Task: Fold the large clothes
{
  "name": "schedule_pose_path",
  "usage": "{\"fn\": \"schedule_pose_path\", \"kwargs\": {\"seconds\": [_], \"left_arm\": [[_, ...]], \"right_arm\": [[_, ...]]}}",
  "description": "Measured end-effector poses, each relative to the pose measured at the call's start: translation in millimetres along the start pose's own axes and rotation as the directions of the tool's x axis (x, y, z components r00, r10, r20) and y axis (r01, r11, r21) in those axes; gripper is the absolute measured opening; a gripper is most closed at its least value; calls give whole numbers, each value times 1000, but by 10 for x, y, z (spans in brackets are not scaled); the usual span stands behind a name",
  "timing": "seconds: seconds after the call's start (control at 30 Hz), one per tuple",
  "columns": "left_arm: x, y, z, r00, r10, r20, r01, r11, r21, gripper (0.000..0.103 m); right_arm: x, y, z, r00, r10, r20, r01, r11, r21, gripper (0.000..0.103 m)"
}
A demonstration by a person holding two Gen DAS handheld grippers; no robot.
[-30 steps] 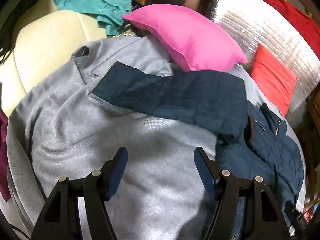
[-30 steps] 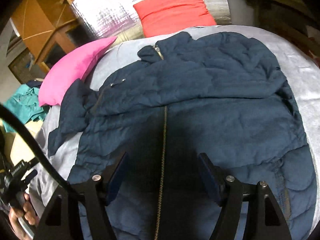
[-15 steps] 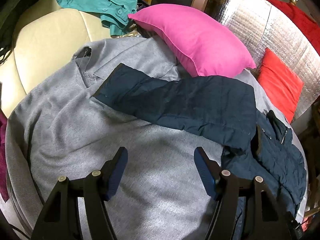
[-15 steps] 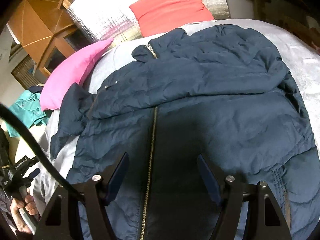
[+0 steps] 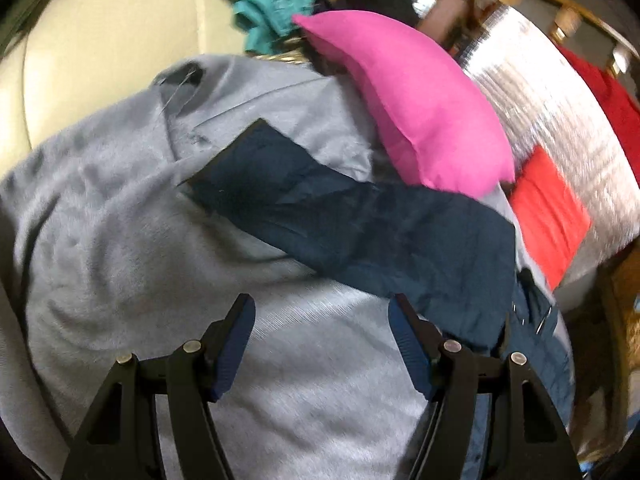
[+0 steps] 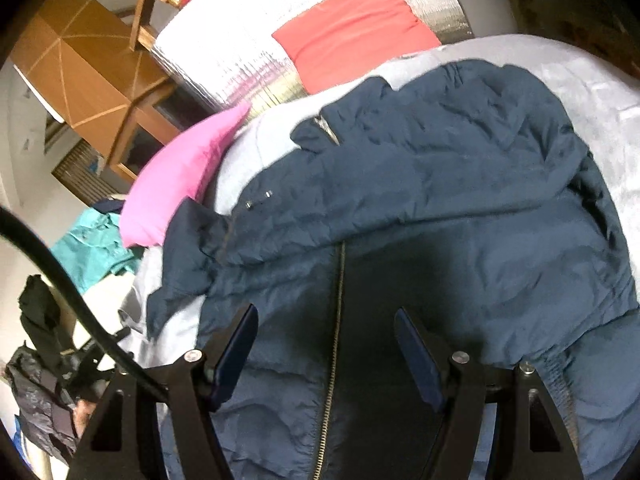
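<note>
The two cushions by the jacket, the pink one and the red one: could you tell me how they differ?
The pink cushion looks plump and rounded; the red cushion looks flatter and squarer. The pink cushion lies on the grey cover, beside the jacket sleeve; the red cushion leans against the silver foil panel. Both are plain, single-colour cushions, and neither gripper touches them.

Matt, crinkled navy jacket on soft grey knit cover; smooth pink cushion; shiny quilted foil panel.
</note>
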State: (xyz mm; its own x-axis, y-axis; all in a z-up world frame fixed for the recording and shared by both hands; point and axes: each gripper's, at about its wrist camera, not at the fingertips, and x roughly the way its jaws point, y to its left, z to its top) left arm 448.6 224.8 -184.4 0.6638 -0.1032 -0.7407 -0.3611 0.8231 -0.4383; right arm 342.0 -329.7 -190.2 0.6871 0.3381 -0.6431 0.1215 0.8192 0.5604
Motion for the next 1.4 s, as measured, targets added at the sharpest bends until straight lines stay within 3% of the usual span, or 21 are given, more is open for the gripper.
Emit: {"fn": "schedule_pose_path", "kwargs": {"seconds": [0.17,0.33,0.63,0.7,0.83,0.9,0.97,1.07,1.17,1.3,1.4], "left_arm": [[180,285,122,998,-62,0,61,985,-161,70],[456,323,142,974,-227,-8,214,929,-302,70],[840,447,230,953,-300,35,283,849,-446,69],[877,474,258,949,-309,61,302,836,-458,66],[972,518,287,948,-310,67,302,818,-490,44],[991,512,301,950,-302,76,299,819,-491,34],[986,501,307,953,-292,79,292,824,-486,17],[935,431,319,956,-277,93,288,847,-447,9],[744,296,340,956,-263,129,293,871,-395,6],[315,-203,399,950,-267,163,302,920,-250,6],[-111,-782,368,923,-333,194,353,933,-74,6]], "right_arm": [[-16,-94,70,1000,22,1,-22,999,39,74],[31,-152,87,1000,24,-9,-24,998,54,74],[64,-249,118,1000,-1,-7,1,999,46,74],[86,-267,120,1000,-9,-13,9,999,41,74],[122,-304,129,1000,-15,-25,16,999,40,74],[118,-322,139,1000,-19,-24,20,999,42,74],[105,-342,148,1000,-14,-21,15,999,51,74],[43,-354,160,1000,-8,-3,8,998,57,74],[-42,-373,187,1000,-13,26,11,998,56,74],[-140,-478,255,997,-34,70,28,996,83,74],[-247,-636,333,992,-54,112,38,990,135,74]]}}
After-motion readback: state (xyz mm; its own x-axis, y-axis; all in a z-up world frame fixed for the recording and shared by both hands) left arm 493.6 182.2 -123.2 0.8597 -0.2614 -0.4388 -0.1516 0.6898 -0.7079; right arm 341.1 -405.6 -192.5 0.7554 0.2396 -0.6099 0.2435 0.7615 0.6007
